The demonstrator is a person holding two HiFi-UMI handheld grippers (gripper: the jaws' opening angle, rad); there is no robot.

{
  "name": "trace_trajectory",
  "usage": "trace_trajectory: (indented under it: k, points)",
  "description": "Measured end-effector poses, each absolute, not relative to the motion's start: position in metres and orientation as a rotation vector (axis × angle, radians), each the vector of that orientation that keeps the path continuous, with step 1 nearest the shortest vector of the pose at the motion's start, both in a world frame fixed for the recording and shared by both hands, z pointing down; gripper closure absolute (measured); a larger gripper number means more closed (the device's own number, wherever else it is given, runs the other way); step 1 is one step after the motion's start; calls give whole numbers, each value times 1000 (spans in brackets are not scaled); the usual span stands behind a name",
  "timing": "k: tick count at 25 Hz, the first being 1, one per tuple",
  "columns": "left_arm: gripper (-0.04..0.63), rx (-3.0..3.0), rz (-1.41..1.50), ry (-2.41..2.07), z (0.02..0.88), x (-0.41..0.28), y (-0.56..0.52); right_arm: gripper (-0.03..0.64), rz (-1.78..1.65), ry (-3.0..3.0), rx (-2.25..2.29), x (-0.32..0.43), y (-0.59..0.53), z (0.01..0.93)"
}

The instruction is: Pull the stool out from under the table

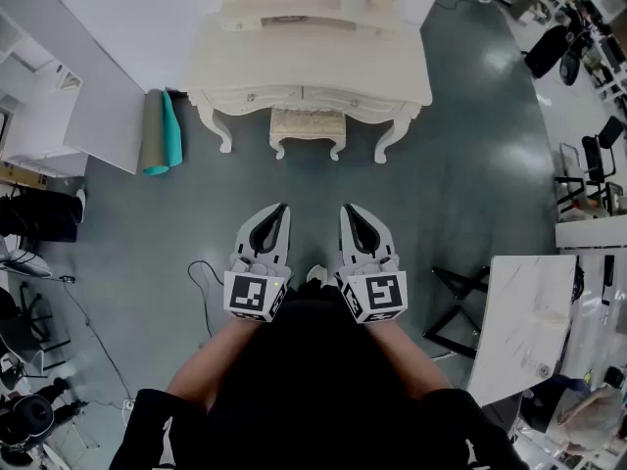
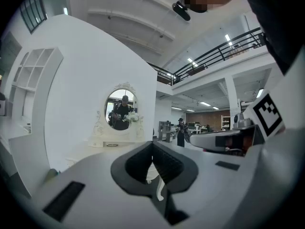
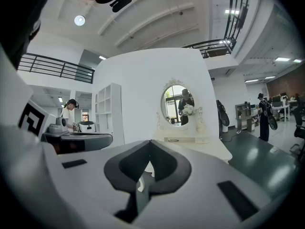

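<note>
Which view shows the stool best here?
The head view: the stool shows from above, tucked under the table, seat front and two legs clear. Both gripper views show the table's top and mirror, but their own shut jaws cover the stool.

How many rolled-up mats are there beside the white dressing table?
2. A teal roll is nearest the dressing table, on its left in the head view; a beige roll touches it on the outer side, by the white panel. More could be hidden.

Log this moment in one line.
stage: pull not started | stool: under table | left tongs: shut, empty, short of stool | right tongs: shut, empty, short of stool
</note>
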State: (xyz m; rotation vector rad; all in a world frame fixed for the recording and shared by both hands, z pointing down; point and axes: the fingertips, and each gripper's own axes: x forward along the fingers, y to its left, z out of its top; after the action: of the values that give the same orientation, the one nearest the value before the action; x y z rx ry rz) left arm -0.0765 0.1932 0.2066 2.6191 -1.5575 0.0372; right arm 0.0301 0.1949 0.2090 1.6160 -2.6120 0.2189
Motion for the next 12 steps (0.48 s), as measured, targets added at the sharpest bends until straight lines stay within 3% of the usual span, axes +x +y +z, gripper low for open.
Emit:
trace_trajectory:
  k: [12]
  points:
    - [581,2582,35,-1628,206,-79,196,600,287,-2729,1637,55,201,199]
